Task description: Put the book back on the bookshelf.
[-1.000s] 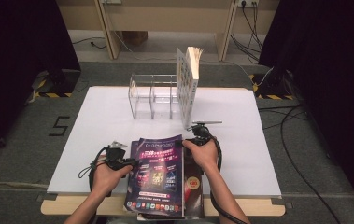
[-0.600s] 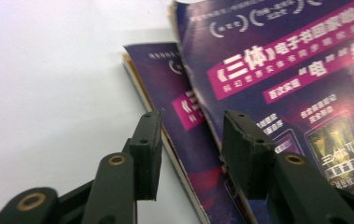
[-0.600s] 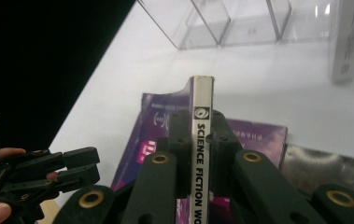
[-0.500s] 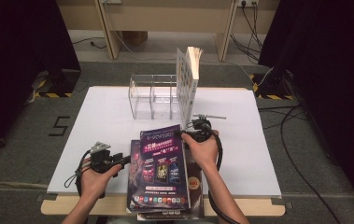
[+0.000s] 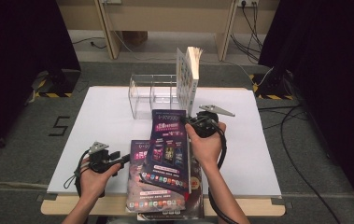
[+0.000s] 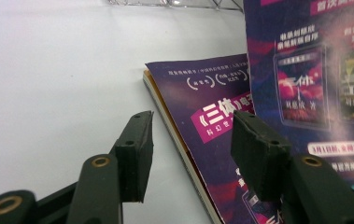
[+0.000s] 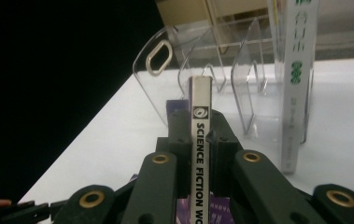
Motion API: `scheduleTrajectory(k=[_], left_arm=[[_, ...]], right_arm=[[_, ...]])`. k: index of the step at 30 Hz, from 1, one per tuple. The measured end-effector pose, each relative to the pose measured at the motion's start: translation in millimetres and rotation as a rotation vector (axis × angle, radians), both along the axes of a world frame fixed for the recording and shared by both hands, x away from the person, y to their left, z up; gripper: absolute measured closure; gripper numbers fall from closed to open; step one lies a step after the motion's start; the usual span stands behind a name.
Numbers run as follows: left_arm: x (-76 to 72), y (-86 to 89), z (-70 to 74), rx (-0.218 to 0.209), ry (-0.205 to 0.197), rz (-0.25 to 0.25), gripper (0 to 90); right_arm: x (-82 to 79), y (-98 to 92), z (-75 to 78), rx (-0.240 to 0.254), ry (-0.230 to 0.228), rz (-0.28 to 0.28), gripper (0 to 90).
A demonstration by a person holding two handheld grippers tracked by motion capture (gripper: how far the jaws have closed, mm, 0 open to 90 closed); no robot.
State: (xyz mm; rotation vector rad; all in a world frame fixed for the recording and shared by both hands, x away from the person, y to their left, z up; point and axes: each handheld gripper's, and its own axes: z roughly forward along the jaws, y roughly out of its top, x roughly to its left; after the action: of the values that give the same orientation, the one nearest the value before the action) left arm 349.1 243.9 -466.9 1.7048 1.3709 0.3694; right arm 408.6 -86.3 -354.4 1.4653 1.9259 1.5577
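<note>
My right gripper (image 5: 189,122) (image 7: 199,133) is shut on the spine of a purple magazine (image 5: 167,144) (image 7: 200,154). It holds the magazine raised and tilted above a stack of similar magazines (image 5: 142,193) at the table's front edge. My left gripper (image 5: 124,160) (image 6: 192,149) sits low at the stack's left side. Its jaws have just been opening, and the top lying magazine's edge (image 6: 184,140) shows in the gap between them, untouched. Behind stands a clear acrylic rack (image 5: 151,95) (image 7: 198,65) with a white book (image 5: 187,77) (image 7: 298,93) upright at its right end.
The white table top (image 5: 104,121) extends bare to left and right of the magazines. Its wooden front edge (image 5: 72,205) is near my forearms. Cables (image 5: 300,140) lie on the floor at the right, and wooden furniture legs (image 5: 107,28) stand beyond the table.
My right gripper has lifted the purple magazine up off the stack and toward the rack. My left gripper has let go of it, drawn back to the left and opened its jaws.
</note>
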Motion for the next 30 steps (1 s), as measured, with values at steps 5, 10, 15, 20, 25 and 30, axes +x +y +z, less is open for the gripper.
scheduleTrajectory(k=[5,10,15,20,25,30], left_arm=[[0.3,0.7,0.5,-0.001,-0.003,0.002,48.5],[0.3,1.4,0.3,-0.001,-0.005,0.006,48.5],[0.4,1.5,-0.9,0.005,-0.007,0.008,48.1],[0.6,2.3,-1.8,0.008,-0.009,0.015,47.6],[0.6,2.9,-1.2,0.005,-0.014,0.013,47.6],[0.2,3.3,-1.1,0.002,-0.015,0.013,47.6]], right_arm=[[0.0,3.0,9.2,-0.007,-0.053,-0.024,83.3],[0.9,7.1,18.0,-0.004,-0.108,-0.050,83.3],[2.7,10.3,27.1,-0.005,-0.159,-0.074,83.2],[6.2,13.7,36.0,-0.005,-0.196,-0.092,83.3],[9.6,16.9,41.9,-0.002,-0.219,-0.107,83.3],[15.1,19.2,48.1,0.007,-0.238,-0.122,83.3]])
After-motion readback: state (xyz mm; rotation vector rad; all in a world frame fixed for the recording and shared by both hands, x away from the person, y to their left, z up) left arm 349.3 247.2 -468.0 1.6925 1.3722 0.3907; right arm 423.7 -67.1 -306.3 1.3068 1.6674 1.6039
